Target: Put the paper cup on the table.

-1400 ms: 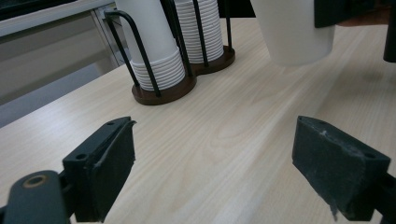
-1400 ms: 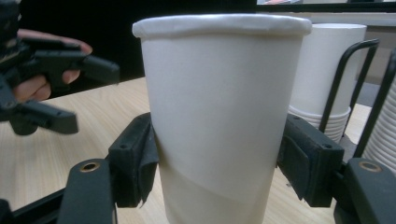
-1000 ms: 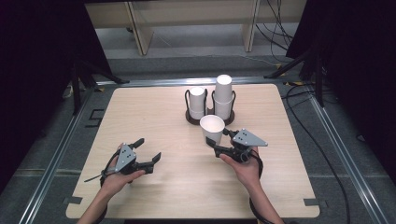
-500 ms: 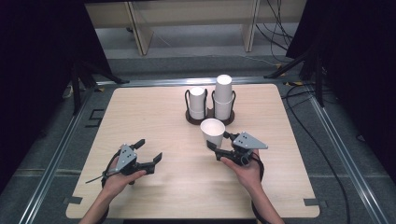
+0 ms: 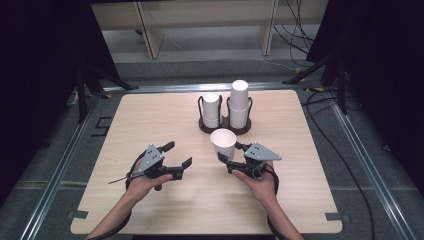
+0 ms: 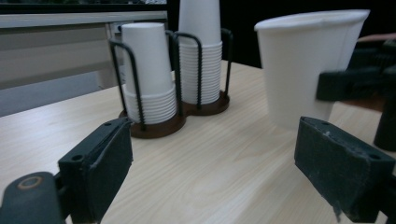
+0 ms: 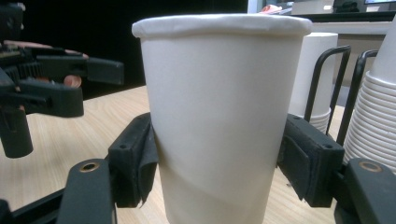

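My right gripper [image 5: 231,156] clamps an upright white paper cup [image 5: 223,143] near the table's [image 5: 150,110] middle, just in front of the wire cup rack [image 5: 225,127]. My left gripper [image 5: 177,155], left of it, has just been widening, jaws apart with nothing between them.

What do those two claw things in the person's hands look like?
The left claw and the right claw are both black, and each has two blocky black jaws with flat pads and small round screw holes. A grey three-cornered plate sits on top of each one. A thin black cable trails from the left one. The person's forearms are bare, with no sleeves showing.
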`<state>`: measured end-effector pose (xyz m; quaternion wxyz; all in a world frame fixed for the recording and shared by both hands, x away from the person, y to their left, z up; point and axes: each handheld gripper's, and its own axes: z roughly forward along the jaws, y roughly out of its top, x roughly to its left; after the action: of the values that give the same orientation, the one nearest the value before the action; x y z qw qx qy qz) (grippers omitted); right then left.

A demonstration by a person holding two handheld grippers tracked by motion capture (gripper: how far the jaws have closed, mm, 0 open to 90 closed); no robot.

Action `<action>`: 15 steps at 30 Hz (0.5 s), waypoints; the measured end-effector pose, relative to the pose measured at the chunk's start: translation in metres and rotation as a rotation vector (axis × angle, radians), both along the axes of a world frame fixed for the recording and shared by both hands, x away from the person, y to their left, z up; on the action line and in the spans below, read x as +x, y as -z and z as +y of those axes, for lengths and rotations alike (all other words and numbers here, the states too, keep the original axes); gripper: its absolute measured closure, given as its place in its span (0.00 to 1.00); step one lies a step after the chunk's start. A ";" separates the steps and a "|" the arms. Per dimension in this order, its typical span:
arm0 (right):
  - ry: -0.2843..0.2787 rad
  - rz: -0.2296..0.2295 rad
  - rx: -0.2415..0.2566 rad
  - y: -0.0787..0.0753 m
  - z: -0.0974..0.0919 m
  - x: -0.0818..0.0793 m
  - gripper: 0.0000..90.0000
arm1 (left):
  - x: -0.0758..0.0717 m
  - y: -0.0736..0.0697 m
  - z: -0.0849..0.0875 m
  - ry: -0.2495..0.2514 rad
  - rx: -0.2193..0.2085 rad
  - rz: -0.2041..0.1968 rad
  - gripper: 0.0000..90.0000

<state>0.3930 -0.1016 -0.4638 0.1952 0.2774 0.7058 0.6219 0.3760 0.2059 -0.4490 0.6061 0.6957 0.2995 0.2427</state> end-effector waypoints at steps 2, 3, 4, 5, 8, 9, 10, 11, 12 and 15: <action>-0.002 -0.003 0.007 0.001 0.003 0.001 0.37 | 0.005 -0.008 -0.013 0.060 -0.008 0.036 0.12; 0.005 -0.011 -0.001 0.002 0.004 0.001 0.37 | 0.005 -0.008 -0.013 0.060 -0.008 0.036 0.13; 0.004 0.008 0.000 0.002 0.004 0.000 0.37 | 0.007 -0.012 -0.021 0.097 -0.027 0.077 0.13; 0.004 0.008 0.000 0.002 0.004 0.000 0.37 | 0.007 -0.012 -0.021 0.097 -0.027 0.077 0.13; 0.003 -0.008 -0.005 0.003 0.005 0.001 0.37 | 0.012 -0.016 -0.033 0.099 -0.033 0.112 0.13; 0.011 0.004 0.003 0.004 0.006 0.000 0.37 | 0.016 -0.017 -0.041 0.094 -0.037 0.115 0.13; 0.017 -0.017 -0.011 0.003 0.005 0.001 0.37 | 0.018 -0.018 -0.045 0.100 -0.037 0.111 0.13; 0.017 -0.012 -0.005 0.004 0.005 0.001 0.37 | 0.019 -0.018 -0.048 0.100 -0.034 0.111 0.12; 0.017 0.008 0.008 0.004 0.006 0.000 0.37 | 0.021 -0.018 -0.052 0.099 -0.034 0.115 0.12; 0.029 -0.017 -0.012 0.005 0.004 0.001 0.37 | 0.023 -0.019 -0.061 0.107 -0.041 0.115 0.11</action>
<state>0.3939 -0.0971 -0.4686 0.2120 0.2811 0.7036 0.6173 0.3990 0.1452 -0.4302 0.6142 0.7110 0.3010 0.1635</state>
